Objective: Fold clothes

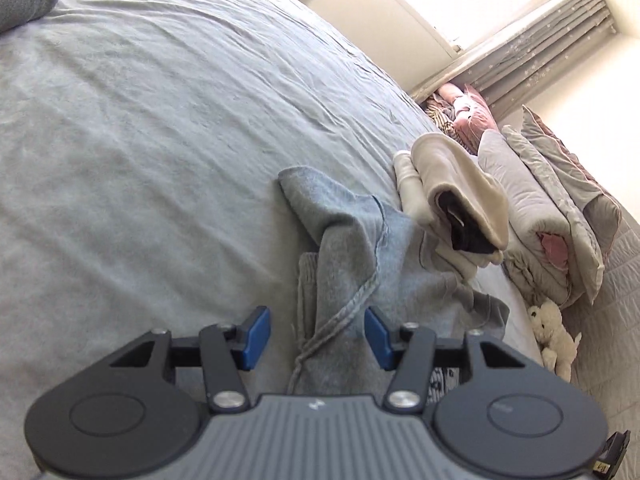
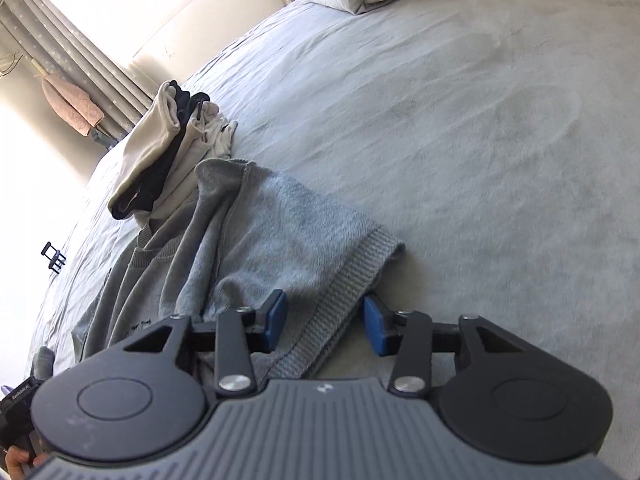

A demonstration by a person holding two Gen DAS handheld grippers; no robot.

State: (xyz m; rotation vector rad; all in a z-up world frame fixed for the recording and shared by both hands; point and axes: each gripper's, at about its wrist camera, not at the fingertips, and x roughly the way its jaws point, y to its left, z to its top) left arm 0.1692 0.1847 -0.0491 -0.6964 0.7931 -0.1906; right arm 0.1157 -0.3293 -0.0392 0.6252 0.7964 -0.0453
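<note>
Nearest, both grippers hover with fingers spread: the left gripper [image 1: 316, 336] straddles a seam of the crumpled grey sweatshirt [image 1: 352, 248], the right gripper [image 2: 325, 324] straddles its ribbed hem [image 2: 352, 288]. The sweatshirt lies on the pale bedsheet [image 1: 160, 140]; farther off, touching it, sits a cream and black pile of clothes [image 2: 168, 160]

A home bedroom: a wide bed [image 1: 160, 140] under a pale grey sheet, pillows [image 1: 560, 184] and a plush toy [image 1: 554, 332] at four o'clock, star-print curtains [image 1: 552, 48] at two.
</note>
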